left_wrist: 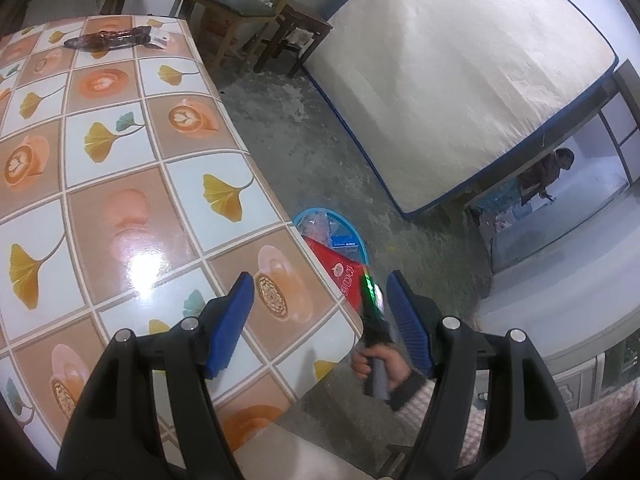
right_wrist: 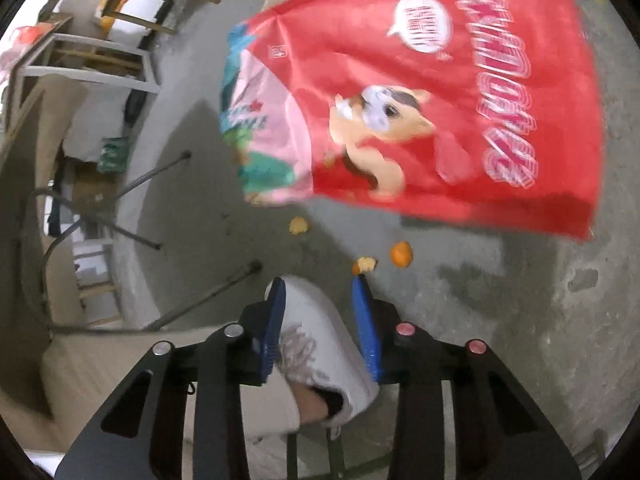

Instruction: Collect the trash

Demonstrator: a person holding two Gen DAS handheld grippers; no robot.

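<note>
Evidently the red snack bag (right_wrist: 432, 108) has been laid over the blue basket (left_wrist: 320, 216) on the floor beside the table's corner, while the right gripper (right_wrist: 320, 320), part-open, and the wide-open left gripper (left_wrist: 320, 320) are kept empty.

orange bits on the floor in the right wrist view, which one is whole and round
The rightmost orange, smooth and round; the two others are pale, ragged scraps.
</note>
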